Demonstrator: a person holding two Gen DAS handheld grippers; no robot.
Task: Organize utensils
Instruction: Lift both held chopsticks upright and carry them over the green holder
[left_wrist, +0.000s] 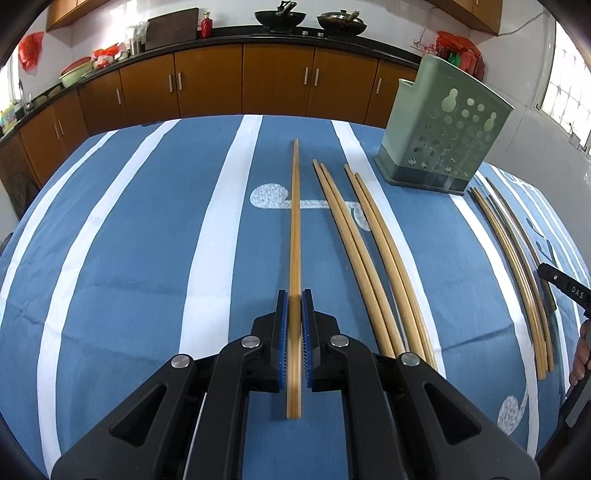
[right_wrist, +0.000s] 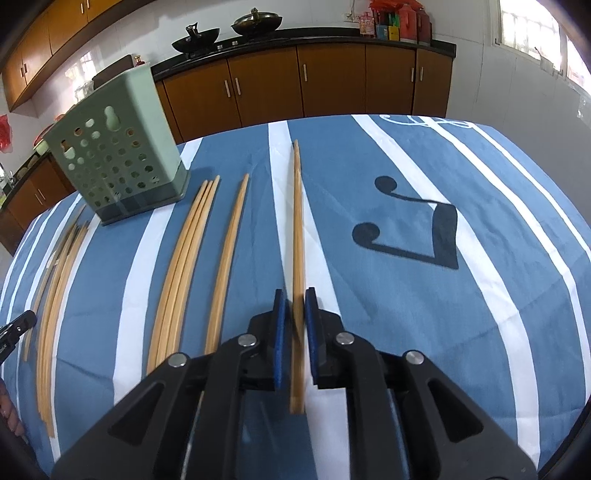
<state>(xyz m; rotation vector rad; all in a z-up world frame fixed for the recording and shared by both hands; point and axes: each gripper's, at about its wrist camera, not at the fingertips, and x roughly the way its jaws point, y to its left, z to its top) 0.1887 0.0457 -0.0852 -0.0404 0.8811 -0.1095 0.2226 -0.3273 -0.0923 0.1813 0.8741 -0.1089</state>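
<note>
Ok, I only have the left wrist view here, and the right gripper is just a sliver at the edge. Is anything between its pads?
Observer: Yes, chopsticks lie between the pads of the right gripper, pointing away over the cloth. I cannot tell whether the pads press on them.
Operator: What's beside it, toward the holder?
Observer: A lone chopstick, then a bunch of three nearest the holder, all flat on the cloth.
</note>
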